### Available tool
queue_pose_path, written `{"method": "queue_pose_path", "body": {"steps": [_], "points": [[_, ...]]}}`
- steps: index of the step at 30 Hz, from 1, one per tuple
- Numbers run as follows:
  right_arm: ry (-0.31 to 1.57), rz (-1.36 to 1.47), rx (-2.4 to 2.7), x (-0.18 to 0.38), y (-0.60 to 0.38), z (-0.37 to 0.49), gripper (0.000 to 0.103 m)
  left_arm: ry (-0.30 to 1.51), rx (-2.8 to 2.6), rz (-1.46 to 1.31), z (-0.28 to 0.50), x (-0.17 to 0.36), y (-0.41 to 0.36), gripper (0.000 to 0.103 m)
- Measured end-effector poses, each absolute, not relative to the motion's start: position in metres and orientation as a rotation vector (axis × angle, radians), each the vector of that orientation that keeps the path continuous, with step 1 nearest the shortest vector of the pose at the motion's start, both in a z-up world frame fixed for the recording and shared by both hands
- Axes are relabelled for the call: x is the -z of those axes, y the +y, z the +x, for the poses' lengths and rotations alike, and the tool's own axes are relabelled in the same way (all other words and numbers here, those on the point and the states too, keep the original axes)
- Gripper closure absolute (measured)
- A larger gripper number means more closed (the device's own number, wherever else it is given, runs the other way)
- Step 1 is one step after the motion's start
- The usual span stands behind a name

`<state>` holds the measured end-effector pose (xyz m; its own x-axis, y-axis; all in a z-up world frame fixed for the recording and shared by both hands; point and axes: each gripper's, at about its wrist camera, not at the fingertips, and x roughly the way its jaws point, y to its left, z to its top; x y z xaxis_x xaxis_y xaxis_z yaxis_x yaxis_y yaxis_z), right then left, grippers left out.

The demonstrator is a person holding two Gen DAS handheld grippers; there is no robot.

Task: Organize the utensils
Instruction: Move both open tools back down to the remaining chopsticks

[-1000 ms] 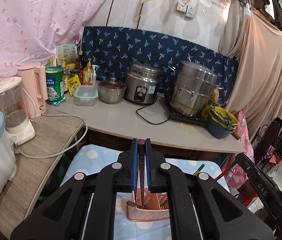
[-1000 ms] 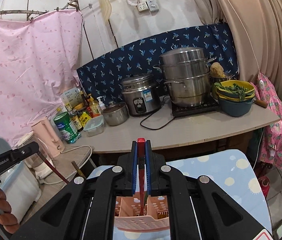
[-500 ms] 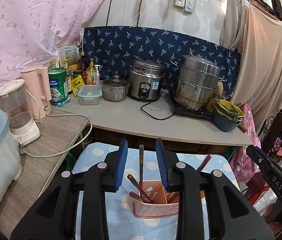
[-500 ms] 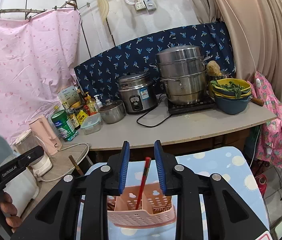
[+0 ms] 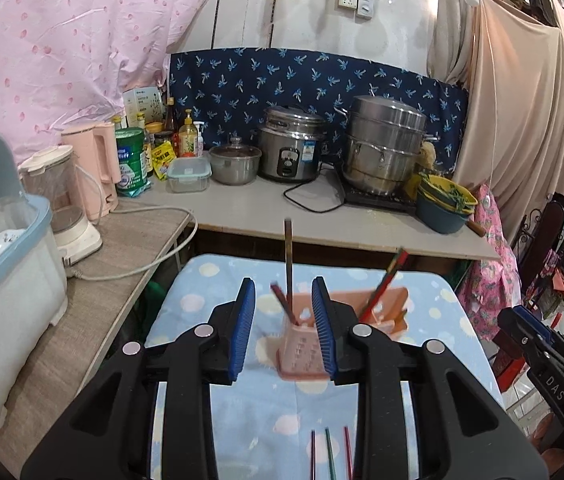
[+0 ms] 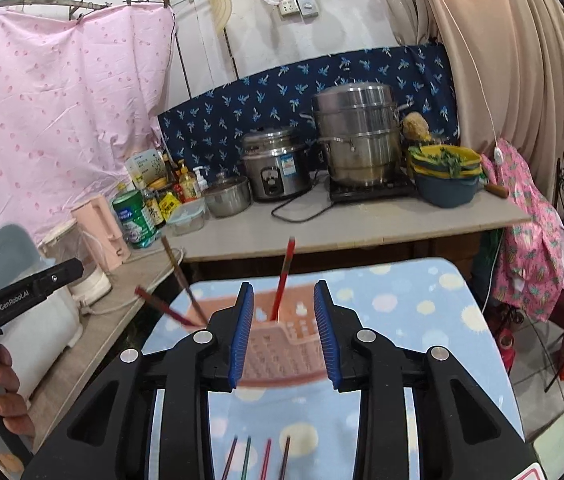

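Note:
A pink slotted utensil holder (image 5: 302, 346) (image 6: 282, 350) stands on the blue dotted tablecloth (image 5: 209, 292). A dark chopstick (image 5: 288, 256) stands upright in it, with a red one (image 5: 386, 280) leaning at its right end. My left gripper (image 5: 284, 332) is open just short of the holder, its pads touching nothing. My right gripper (image 6: 282, 332) has its jaws opening; the red chopstick (image 6: 284, 276) stands free in the holder beyond them, with nothing pressed between the pads. Several loose chopsticks (image 5: 328, 456) (image 6: 257, 456) lie on the cloth under the grippers.
Behind the table runs a counter (image 5: 362, 228) with a rice cooker (image 5: 292, 148), a steel steamer pot (image 5: 382, 144) and stacked bowls (image 5: 444, 204). A blender (image 5: 61, 204) and a dish bin (image 5: 1, 272) stand at left. A hand (image 6: 1, 400) holds the left gripper's handle.
Both grippers went from shut on a chopstick to open, leaving the chopsticks standing in the holder. Both drew back from it, and loose chopsticks came into view below.

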<state>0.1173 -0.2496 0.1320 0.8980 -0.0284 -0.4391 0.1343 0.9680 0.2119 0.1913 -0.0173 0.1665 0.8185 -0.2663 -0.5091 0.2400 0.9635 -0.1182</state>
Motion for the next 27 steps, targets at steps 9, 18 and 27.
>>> {"method": "queue_pose_path", "body": {"steps": [9, 18, 27], "points": [[0.54, 0.214, 0.082, -0.089, -0.234, 0.056, 0.072, 0.644, 0.269, -0.02, 0.144, -0.123, -0.006, 0.075], [0.674, 0.194, 0.06, -0.03, -0.215, 0.013, 0.072, 0.743, 0.283, 0.018, 0.103, -0.067, 0.003, 0.075], [0.814, 0.188, 0.03, 0.026, -0.193, -0.008, 0.072, 0.844, 0.268, 0.033, 0.082, -0.015, 0.01, 0.075]]}}
